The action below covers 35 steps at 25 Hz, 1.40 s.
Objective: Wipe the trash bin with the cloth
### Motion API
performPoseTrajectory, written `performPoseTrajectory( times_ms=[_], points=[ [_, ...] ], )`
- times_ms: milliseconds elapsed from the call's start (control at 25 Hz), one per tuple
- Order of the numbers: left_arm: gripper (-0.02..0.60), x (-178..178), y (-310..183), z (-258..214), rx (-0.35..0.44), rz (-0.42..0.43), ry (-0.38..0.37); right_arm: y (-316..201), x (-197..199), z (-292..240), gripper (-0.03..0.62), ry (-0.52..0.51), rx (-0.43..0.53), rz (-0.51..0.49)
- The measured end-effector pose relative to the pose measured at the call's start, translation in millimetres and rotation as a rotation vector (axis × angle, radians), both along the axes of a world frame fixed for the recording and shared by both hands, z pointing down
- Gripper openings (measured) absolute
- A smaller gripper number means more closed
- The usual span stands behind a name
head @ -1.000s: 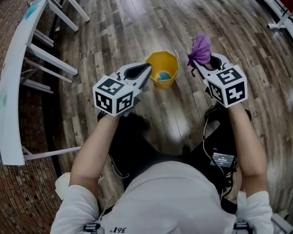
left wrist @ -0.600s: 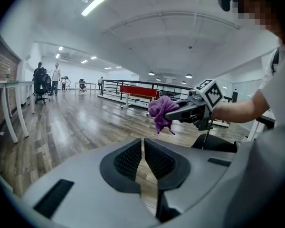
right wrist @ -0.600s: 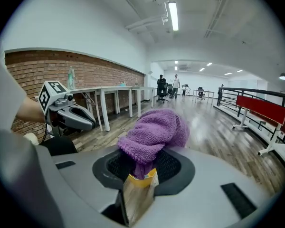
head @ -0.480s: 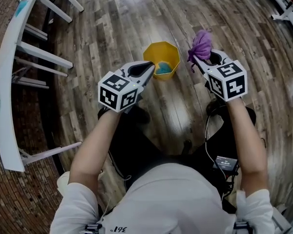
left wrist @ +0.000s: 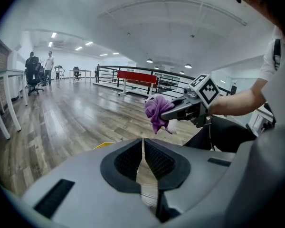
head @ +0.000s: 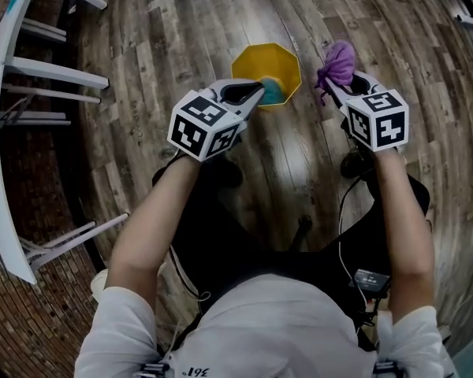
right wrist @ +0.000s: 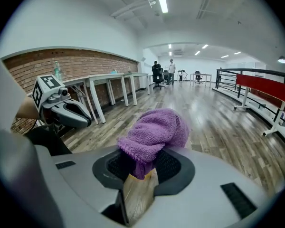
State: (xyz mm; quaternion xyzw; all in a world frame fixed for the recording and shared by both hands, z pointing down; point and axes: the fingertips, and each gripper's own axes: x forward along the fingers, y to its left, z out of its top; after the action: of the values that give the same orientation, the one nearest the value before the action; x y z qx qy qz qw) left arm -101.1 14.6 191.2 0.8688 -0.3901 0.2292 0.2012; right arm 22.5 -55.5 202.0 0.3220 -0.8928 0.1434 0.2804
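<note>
The head view shows the whole yellow bin [head: 262,60] on the wood floor [head: 181,30], under the left gripper [head: 260,94]. That gripper's own view catches only a sliver of the bin's rim, past jaws pressed together and empty. The right gripper [right wrist: 143,167] is clamped on the purple cloth [right wrist: 154,133], in the air just right of the bin.

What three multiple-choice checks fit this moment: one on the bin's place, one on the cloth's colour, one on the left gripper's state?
1. The trash bin stands: A) on the wood floor B) on a table C) on a chair.
2. The cloth is: A) yellow B) purple C) white.
3. The left gripper has its fingers: A) wide apart B) shut on the cloth C) shut, nothing between.

1 A: the head view shows it on the floorboards.
2 B: purple folds sit clamped in the right gripper.
3 C: its own view shows the fingers together and empty.
</note>
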Motion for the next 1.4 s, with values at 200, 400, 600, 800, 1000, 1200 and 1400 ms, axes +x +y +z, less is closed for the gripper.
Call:
performPoseTrajectory(
  times_ms=[200,400,600,800,1000,1200,1400],
  points=[
    [0.012,0,-19,33,-0.039,0.006,-0.003,-11,2,41,0.107,0.023,-0.044,0.007],
    [0.012,1,-28,66,-0.083,0.044,-0.032,-12,-2,85,0.107,0.034,-0.095,0.006],
    [0.012,9,-28,108,-0.127,0.202,-0.147,-14,-5,128,0.107,0.054,-0.13,-0.011],
    [0.029,12,-10,159,-0.169,0.407,-0.338,-14,-9,167,0.107,0.07,-0.147,-0.027],
    [0.121,15,-4,195,-0.169,0.47,-0.439,-8,-15,203,0.107,0.095,-0.132,-0.081],
    [0.135,14,-5,217,-0.199,0.542,-0.527,4,-33,220,0.107,0.104,-0.097,-0.18],
    [0.133,7,-6,236,-0.242,0.57,-0.57,13,-46,230,0.107,0.123,-0.053,-0.271]
  ],
)
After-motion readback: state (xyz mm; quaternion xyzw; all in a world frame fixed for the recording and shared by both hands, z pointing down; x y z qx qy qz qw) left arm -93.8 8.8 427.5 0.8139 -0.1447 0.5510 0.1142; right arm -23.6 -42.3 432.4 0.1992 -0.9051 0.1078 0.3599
